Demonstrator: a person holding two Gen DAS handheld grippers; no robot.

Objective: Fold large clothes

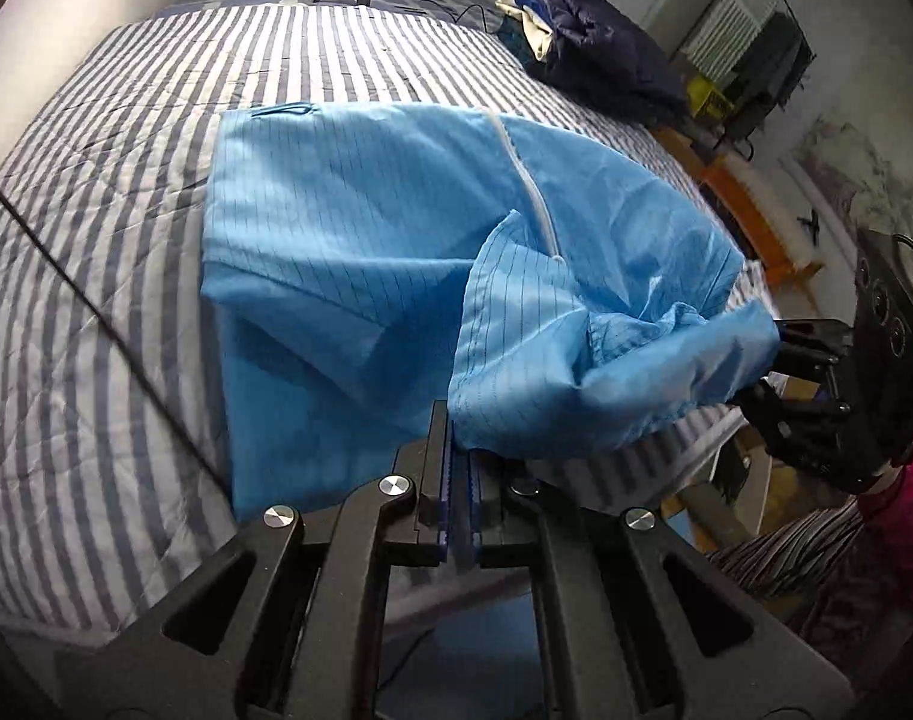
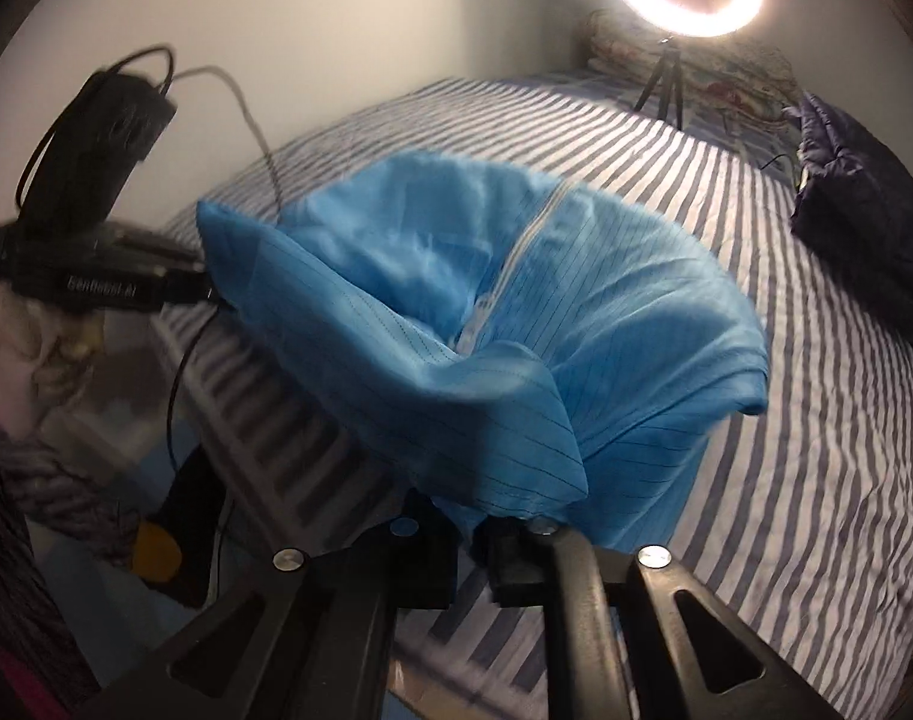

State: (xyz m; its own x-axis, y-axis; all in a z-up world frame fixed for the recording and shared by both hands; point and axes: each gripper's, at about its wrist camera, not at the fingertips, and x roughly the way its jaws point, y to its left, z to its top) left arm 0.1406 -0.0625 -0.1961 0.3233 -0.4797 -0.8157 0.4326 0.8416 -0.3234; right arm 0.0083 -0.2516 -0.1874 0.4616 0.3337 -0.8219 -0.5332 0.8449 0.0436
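Centrally on the striped bed [image 1: 96,300], a blue garment [image 1: 348,252] with a white zipper [image 1: 531,180] is spread, its near hem lifted. That hem is pinched by the left gripper [image 1: 456,456]. The right gripper [image 2: 474,546] is parted slightly, cloth draped between its jaws. A dark jacket [image 2: 864,252] is piled beyond the garment.
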